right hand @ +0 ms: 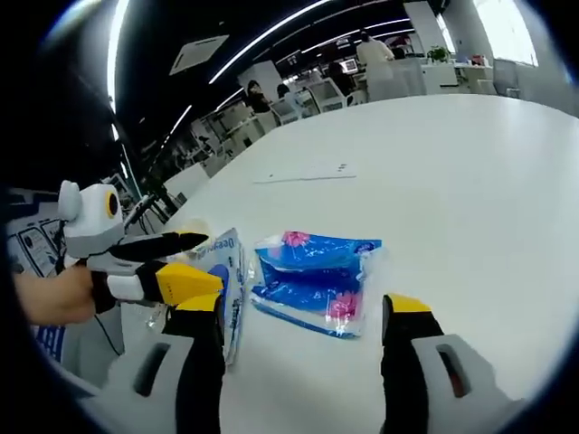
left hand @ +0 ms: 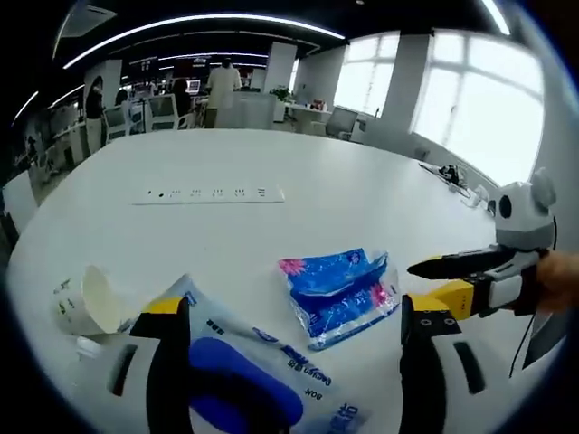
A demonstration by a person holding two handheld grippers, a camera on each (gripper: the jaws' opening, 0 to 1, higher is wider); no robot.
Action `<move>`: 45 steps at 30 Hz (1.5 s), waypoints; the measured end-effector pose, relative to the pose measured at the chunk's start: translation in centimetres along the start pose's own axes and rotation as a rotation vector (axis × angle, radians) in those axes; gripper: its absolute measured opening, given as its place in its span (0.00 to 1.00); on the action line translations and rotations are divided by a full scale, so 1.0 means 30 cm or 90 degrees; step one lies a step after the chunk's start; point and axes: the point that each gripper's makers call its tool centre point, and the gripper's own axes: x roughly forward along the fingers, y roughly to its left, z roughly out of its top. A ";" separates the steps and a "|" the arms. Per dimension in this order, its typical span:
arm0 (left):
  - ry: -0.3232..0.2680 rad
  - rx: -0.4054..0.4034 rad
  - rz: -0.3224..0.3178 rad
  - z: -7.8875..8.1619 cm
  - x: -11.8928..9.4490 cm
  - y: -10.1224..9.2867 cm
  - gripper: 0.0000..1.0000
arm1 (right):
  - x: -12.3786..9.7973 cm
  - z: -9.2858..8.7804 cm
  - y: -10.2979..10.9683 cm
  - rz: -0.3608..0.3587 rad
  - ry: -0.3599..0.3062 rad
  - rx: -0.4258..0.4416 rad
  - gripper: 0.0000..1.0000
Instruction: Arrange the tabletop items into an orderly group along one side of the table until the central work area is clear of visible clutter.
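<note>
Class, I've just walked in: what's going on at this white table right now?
A person holds a gripper in each hand over the white table. The left gripper hangs open over a white-and-blue package, beside a tipped paper cup. The right gripper is open, facing a blue tissue pack. Nothing is gripped.

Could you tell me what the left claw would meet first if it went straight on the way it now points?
Probably the white and blue packet lying between the jaws of the left claw. Past it the white table looks free as far as the power strip, though depth is unclear.
</note>
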 end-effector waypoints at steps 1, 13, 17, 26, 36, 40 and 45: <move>-0.003 -0.002 0.001 0.002 -0.005 0.005 1.00 | -0.002 -0.001 0.002 0.000 0.001 -0.001 0.70; -0.011 -0.003 0.024 0.000 -0.088 0.052 1.00 | -0.037 -0.036 0.041 0.002 0.007 0.004 0.68; -0.003 -0.007 0.033 -0.024 -0.117 0.075 0.98 | -0.048 -0.051 0.049 0.003 0.008 0.007 0.67; 0.007 -0.024 0.054 -0.086 -0.191 0.127 0.96 | -0.065 -0.076 0.071 0.010 0.010 0.015 0.66; 0.034 -0.035 0.061 -0.153 -0.230 0.137 0.92 | -0.071 -0.105 0.083 0.015 0.022 0.017 0.65; 0.041 -0.042 0.065 -0.171 -0.237 0.143 0.91 | -0.077 -0.113 0.082 0.013 0.024 0.020 0.65; 0.049 -0.046 0.066 -0.187 -0.246 0.145 0.91 | -0.081 -0.121 0.081 0.013 0.025 0.025 0.65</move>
